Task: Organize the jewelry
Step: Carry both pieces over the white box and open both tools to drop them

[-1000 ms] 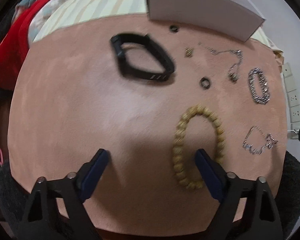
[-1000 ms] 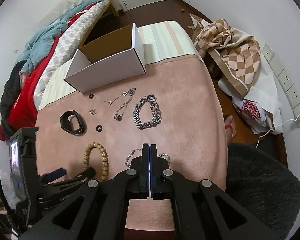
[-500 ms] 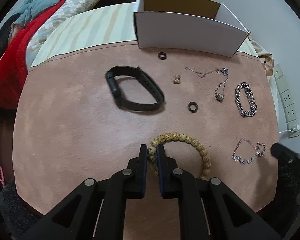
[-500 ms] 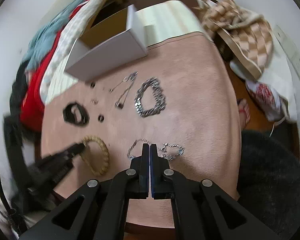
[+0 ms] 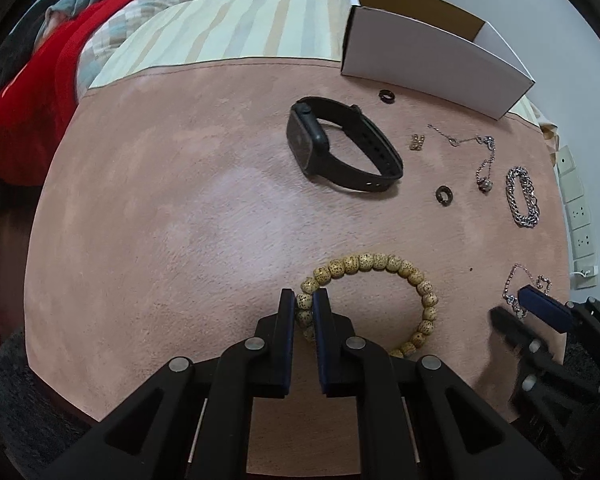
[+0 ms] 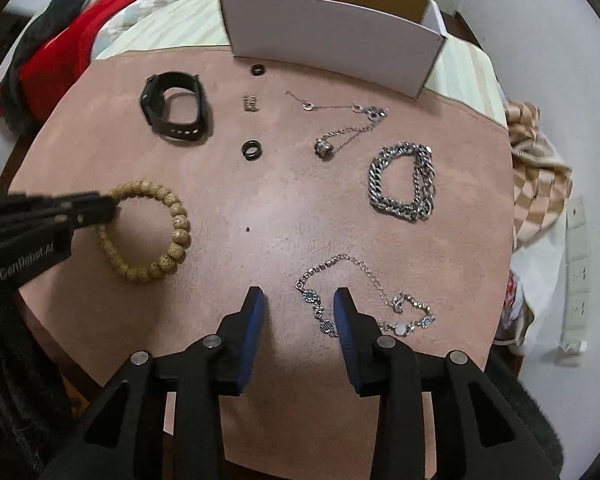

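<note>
On the pink mat [image 5: 180,220] my left gripper [image 5: 304,300] is shut on the left side of a wooden bead bracelet [image 5: 380,260], and the rest of the loop lies to the right. The right wrist view shows that same bracelet [image 6: 176,216] in the left gripper [image 6: 112,208]. My right gripper [image 6: 299,298] points down over a thin silver bracelet with blue stones [image 6: 312,299]. Its jaws are opening, and the chain's left end lies between them, untouched. A white open box [image 6: 332,48] stands at the mat's far edge.
A black watch [image 6: 176,108], two black rings [image 6: 257,69] [image 6: 252,149], a small gold charm [image 6: 250,103], a thin silver necklace [image 6: 348,128] and a chunky silver chain bracelet [image 6: 404,188] lie on the mat. Bedding lies far left, checked cloth right.
My left gripper closed on the bead bracelet, which has shifted and turned on the mat. My right gripper rolled, sank toward the thin silver bracelet, and its jaws parted.
</note>
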`<action>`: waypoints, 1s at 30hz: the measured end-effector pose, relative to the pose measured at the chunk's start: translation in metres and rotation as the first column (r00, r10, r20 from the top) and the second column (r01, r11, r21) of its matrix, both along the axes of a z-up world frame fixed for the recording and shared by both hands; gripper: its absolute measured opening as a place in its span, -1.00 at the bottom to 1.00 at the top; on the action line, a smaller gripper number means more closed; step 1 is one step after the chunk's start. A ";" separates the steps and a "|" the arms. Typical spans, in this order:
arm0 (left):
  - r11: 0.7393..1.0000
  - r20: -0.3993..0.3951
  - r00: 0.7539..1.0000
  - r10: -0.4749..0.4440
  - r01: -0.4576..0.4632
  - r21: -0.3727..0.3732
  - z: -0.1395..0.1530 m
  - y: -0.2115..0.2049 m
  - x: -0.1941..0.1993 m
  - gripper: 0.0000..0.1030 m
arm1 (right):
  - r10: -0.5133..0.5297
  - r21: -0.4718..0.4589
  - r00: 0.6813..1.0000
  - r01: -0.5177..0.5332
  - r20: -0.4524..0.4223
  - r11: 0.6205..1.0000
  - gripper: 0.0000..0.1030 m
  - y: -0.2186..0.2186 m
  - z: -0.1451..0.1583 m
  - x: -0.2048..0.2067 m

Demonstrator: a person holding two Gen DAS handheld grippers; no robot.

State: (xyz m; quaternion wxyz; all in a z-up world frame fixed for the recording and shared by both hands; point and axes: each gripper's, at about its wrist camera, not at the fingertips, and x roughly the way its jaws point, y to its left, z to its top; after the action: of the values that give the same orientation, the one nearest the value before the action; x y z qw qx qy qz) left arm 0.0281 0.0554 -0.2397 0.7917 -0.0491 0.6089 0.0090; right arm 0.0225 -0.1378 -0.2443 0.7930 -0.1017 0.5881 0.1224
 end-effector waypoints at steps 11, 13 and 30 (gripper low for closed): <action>0.998 0.065 0.998 -0.007 0.011 -0.065 0.033 0.018 0.005 -0.87 | -0.208 0.286 0.978 0.200 -0.002 0.937 -0.89 -0.045 0.051 0.016; 0.997 0.080 0.997 -0.012 0.018 -0.078 0.043 0.012 0.008 -0.87 | -0.224 0.320 0.975 0.208 0.013 0.924 -0.94 -0.047 0.066 0.019; 0.981 0.276 0.957 -0.085 0.128 -0.144 0.148 -0.046 0.113 -0.87 | -0.218 0.440 0.959 0.119 0.182 0.890 -0.94 -0.041 0.175 0.106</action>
State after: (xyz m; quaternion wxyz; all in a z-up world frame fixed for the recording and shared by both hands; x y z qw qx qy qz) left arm 0.1416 0.0092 -0.0917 0.8597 -0.0803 0.4965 -0.0894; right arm 0.1280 -0.1791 -0.0692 0.8653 0.1118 0.4599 0.1652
